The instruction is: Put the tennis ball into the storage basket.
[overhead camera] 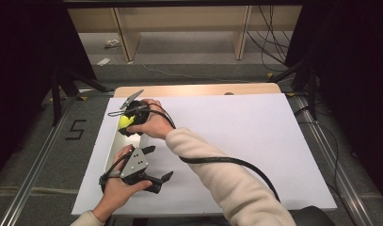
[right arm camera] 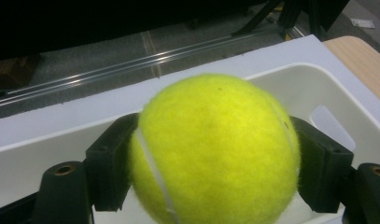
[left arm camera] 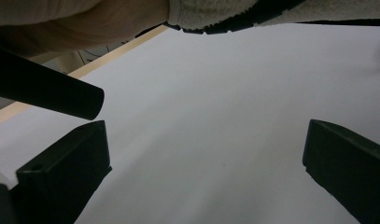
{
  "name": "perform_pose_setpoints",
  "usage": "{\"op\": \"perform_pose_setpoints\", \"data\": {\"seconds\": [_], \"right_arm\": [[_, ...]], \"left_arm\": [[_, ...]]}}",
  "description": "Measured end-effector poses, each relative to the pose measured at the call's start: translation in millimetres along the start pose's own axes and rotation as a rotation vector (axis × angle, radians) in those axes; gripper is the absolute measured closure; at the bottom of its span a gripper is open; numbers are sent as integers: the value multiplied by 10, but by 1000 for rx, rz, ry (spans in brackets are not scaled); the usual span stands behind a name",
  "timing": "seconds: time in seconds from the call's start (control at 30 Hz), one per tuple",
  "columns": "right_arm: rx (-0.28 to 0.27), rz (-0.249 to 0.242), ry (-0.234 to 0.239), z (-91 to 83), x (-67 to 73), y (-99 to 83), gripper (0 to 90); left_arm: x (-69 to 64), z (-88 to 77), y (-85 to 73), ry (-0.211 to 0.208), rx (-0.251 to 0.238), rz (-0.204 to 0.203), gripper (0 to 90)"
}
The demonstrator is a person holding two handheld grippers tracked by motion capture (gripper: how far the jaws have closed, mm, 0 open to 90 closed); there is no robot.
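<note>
ball: tennis ball [right arm camera: 215, 149], yellow-green, pinched betw. both jaws of my right claw [right arm camera: 211, 158], held above the open white bin [right arm camera: 327, 93] at the left edge of the desk [overhead camera: 227, 127].
risk 1: I judge the ball could bounce back out if I let go from here; felt ball, hard plastic bin, and I can't tell how high it hangs over the bin floor.
risk 2: jaws grip at the ball's widest part, w/ a round fuzzy surface; any tilt or slack and it may roll out early, maybe past the rim.
risk 3: right forearm crosses over the left claw; a quick pull-back could knock it.
right claw: closed on the ball, pads touching both sides.
left claw [left arm camera: 204, 154]: jaws wide apart, holding nothing, low over bare white desk, near the bin.
</note>
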State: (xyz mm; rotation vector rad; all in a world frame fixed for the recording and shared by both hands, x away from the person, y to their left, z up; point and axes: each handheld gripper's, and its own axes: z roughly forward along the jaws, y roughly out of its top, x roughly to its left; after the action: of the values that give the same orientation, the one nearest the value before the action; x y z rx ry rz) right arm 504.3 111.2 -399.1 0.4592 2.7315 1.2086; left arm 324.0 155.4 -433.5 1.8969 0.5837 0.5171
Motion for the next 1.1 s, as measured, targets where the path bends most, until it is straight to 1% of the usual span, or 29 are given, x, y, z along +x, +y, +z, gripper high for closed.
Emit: {"op": "perform_pose_setpoints", "data": {"seconds": [0.07,0.1,0.2,0.27,0.47,0.5,1.1], "right_arm": [[18,-2,5,14,14,-8,258],[10,-5,0,29,18,-14,258],[14,-3,8,38,24,-16,258],[8,-4,7,49,30,-17,258],[18,-11,15,51,38,-21,257],[11,-11,9,58,40,-24,258],[34,-20,33,113,80,-90,256]], "left_arm": [[2,-1,3,-1,0,6,2],[2,-4,4,1,-1,7,2],[-1,-2,1,-2,1,1,3],[-2,0,1,-5,2,2,2],[-5,1,2,-5,4,5,2],[-5,1,2,-5,4,5,3],[-9,11,-4,-7,9,5,2]]}}
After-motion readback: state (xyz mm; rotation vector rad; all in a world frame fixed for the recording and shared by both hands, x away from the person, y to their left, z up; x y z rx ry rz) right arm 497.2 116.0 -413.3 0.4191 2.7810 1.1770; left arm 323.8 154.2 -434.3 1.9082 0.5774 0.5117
